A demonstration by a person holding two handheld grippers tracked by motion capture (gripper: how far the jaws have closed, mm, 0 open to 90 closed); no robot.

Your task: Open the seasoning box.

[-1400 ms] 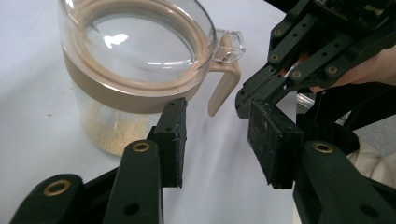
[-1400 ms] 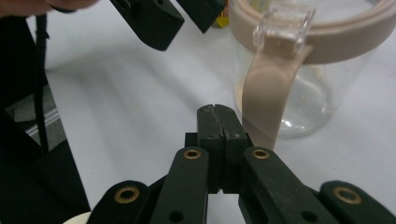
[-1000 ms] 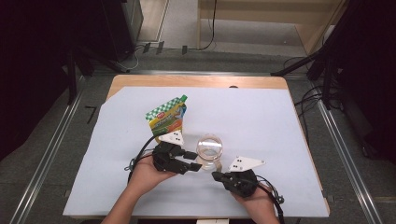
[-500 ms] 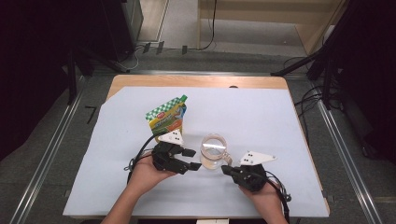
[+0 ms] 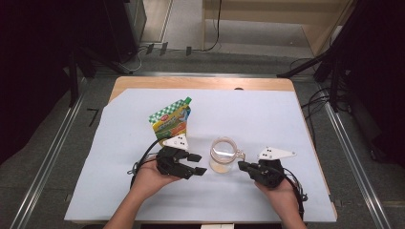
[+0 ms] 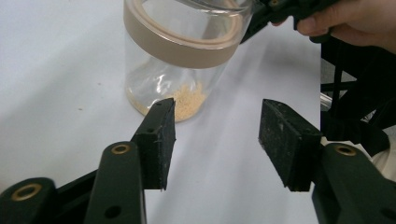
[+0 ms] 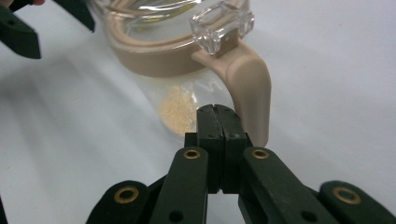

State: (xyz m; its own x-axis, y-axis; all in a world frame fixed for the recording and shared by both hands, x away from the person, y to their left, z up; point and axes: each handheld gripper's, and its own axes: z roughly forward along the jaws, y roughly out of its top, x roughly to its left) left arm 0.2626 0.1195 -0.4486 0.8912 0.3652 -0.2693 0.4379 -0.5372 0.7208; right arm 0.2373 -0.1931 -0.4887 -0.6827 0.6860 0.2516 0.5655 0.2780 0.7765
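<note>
A clear glass jar (image 5: 223, 157) with a tan collar, a tan handle (image 7: 252, 88) and a clear lid stands near the table's front, with a little yellowish powder (image 6: 189, 98) at its bottom. My left gripper (image 5: 198, 163) sits just left of it. Its jaws have just been closing a little, and they stand apart with nothing between them (image 6: 215, 116); the jar (image 6: 177, 60) is beyond the left jaw. My right gripper (image 5: 240, 165) is shut and empty, with its tips (image 7: 218, 109) close under the handle. I cannot tell whether they touch it.
A green and yellow spouted pouch (image 5: 170, 121) lies behind the left gripper. A pale sheet (image 5: 267, 119) covers the wooden table (image 5: 200, 83). The sheet is bare to the right and behind the jar.
My right hand has moved to the right with its gripper still shut. The jar now stands slightly farther right and nearer. The left hand has stayed in place.
</note>
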